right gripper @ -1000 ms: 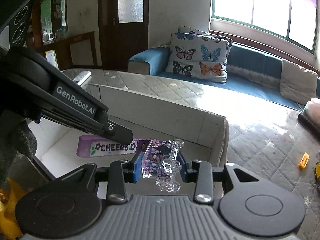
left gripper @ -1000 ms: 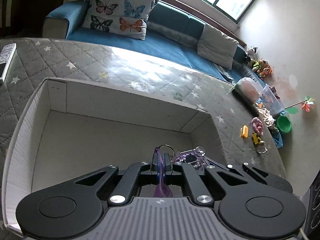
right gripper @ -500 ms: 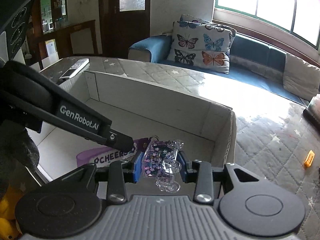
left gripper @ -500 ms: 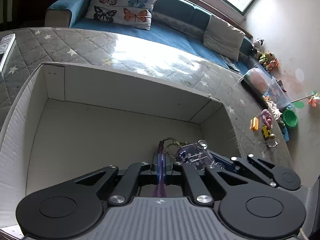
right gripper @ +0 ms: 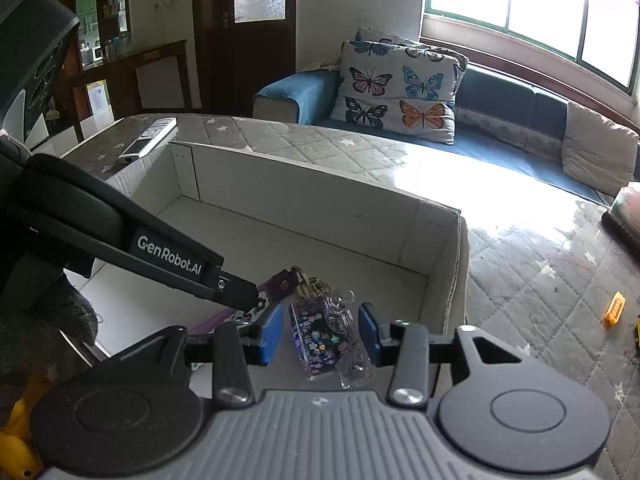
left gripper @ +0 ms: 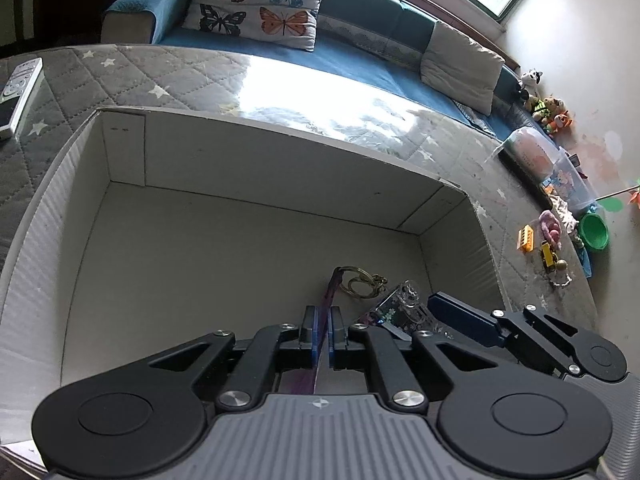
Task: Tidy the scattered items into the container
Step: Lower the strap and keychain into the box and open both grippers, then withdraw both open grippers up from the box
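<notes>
A white cardboard box [left gripper: 280, 152] stands open on the quilted grey table; it also shows in the right wrist view [right gripper: 320, 188]. My left gripper [left gripper: 323, 334] is inside the box, shut on a purple strap keychain [left gripper: 330, 292] with a brass ring [left gripper: 360, 282]. The strap [right gripper: 240, 314] and ring also show in the right wrist view. My right gripper [right gripper: 318, 338] is open inside the box's right end. A clear glitter hair clip [right gripper: 320, 334] lies loose between its blue pads [right gripper: 272, 334], also seen in the left wrist view [left gripper: 400, 308].
A remote control [left gripper: 18, 96] lies on the table left of the box. Small yellow toys [left gripper: 526, 238] and a pink toy [left gripper: 550, 226] lie on the table's right part, with an orange piece [right gripper: 614, 308]. A green bowl [left gripper: 594, 232] and a sofa [left gripper: 360, 52] lie beyond.
Both grippers have moved down into the box. My right gripper has opened and let go of the glitter hair clip. The left stays shut on the purple strap.
</notes>
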Motion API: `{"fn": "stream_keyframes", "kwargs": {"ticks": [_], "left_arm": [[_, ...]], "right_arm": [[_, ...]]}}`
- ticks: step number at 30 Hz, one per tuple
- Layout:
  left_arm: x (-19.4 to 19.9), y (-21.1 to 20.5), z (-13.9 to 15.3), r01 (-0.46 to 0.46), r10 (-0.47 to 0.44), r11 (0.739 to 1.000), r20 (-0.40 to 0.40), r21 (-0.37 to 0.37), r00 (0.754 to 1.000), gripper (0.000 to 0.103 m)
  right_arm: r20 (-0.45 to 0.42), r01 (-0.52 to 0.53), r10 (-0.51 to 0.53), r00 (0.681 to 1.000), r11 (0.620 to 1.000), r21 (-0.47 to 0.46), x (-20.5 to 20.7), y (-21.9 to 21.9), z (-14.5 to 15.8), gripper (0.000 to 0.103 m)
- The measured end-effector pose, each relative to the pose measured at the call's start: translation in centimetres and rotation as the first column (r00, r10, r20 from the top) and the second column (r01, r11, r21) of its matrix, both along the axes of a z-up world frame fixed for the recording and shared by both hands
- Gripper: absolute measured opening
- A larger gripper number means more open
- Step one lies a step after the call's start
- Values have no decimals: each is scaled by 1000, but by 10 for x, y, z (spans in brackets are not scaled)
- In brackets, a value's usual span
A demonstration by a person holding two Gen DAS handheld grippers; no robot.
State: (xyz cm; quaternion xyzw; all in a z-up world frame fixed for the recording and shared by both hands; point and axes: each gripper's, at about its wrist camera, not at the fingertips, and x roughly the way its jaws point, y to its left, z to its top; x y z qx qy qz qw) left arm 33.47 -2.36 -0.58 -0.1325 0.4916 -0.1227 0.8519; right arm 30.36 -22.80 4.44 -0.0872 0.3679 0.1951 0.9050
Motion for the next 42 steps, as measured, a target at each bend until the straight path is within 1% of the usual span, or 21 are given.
{"fn": "stream_keyframes", "kwargs": {"ticks": [2,5,13,14,16,21,23,27,29,30,38,42], "left_arm": [[-1,0,1,-2,2,1000,2,7,1000,7],[-4,-1,3,-4,4,1000,7,22,1000,9],[-15,-1,16,-19,17,998,46,54,999,9],[-17,-1,18,-22,19,998,53,58,998,9],[-22,-1,21,-25,21,998,66,64,998,9],[-35,-3,31,-30,23,997,94,70,995,10],[-42,-4,34,-28,21,997,107,73,994,11],[-57,-7,41,-24,13,997,135,80,991,12],[-65,-8,43,-25,12,996,150,85,989,20],[-69,-9,44,-26,12,996,158,86,987,26],[-100,-14,52,-24,3,995,210,99,978,28],[-117,-17,56,-20,-7,994,240,110,971,30]], "right_arm": [[5,0,0,1000,1000,0,-2,1,1,44],[13,-2,2,1000,1000,1,-6,1,4,50],[40,6,-7,999,1000,16,-19,-2,15,53],[43,8,-8,999,1000,19,-21,-2,16,59],[54,14,-15,998,1000,22,-26,-4,19,66],[82,26,-29,996,999,41,-41,-9,27,66],[91,31,-35,995,998,53,-48,-12,30,70],[103,42,-49,993,997,68,-62,-17,34,72],[109,49,-57,992,996,76,-70,-20,36,78],[112,52,-61,992,995,80,-74,-21,36,78],[137,72,-85,987,993,98,-104,-25,42,87],[147,80,-95,985,991,104,-121,-27,42,89]]}}
